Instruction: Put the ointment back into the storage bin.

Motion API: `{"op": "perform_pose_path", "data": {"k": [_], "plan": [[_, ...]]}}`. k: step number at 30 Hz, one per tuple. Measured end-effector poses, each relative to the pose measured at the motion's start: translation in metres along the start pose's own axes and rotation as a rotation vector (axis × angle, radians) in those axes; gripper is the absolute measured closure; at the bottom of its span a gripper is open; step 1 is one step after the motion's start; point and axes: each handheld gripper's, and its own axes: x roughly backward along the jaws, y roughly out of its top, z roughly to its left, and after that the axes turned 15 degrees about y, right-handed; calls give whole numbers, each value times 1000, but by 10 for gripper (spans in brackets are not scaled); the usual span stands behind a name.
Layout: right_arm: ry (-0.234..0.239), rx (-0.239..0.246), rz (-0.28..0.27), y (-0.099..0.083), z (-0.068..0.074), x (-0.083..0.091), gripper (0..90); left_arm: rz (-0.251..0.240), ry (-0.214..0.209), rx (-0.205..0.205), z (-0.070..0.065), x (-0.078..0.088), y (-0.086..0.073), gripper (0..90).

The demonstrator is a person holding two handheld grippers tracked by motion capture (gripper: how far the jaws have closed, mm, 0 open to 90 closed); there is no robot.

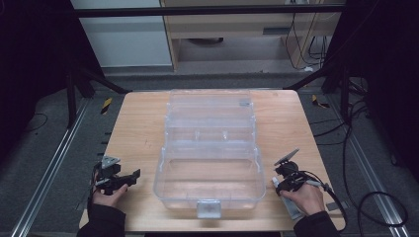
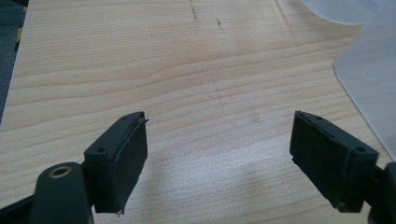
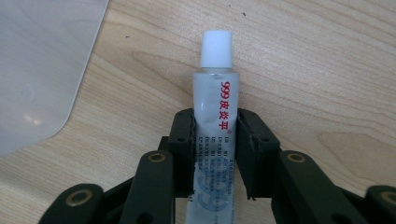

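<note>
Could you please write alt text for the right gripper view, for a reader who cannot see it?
The right gripper is shut on a small tube with a white cap and red print, over a wooden table. A clear plastic box edge shows at upper left.

Tube (image 3: 212, 140) tail below frame edge

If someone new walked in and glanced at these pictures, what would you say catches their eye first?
Most likely the big clear plastic box, standing open in the middle of the wooden table. Next, the right tool, near the table's front right corner, is shut on a small tube with a white cap and red lettering. The left tool is open over bare wood to the box's left.
</note>
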Motion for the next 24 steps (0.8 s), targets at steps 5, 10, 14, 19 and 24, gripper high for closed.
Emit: {"op": "perform_pose_path", "data": {"k": [5,10,14,19,24], "plan": [[2,10,8,1,0,0,699,2,-3,1,0,0,0,189],[15,21,-3,0,1,7,699,8,-3,-4,-1,-1,0,189],[37,44,-34,-3,0,18,699,10,-2,-9,-1,-1,0,190],[59,49,-91,-6,-4,29,699,14,-2,-8,-1,-1,0,193],[64,63,-183,-7,-5,43,700,19,-6,-14,-2,-2,0,208]]}}
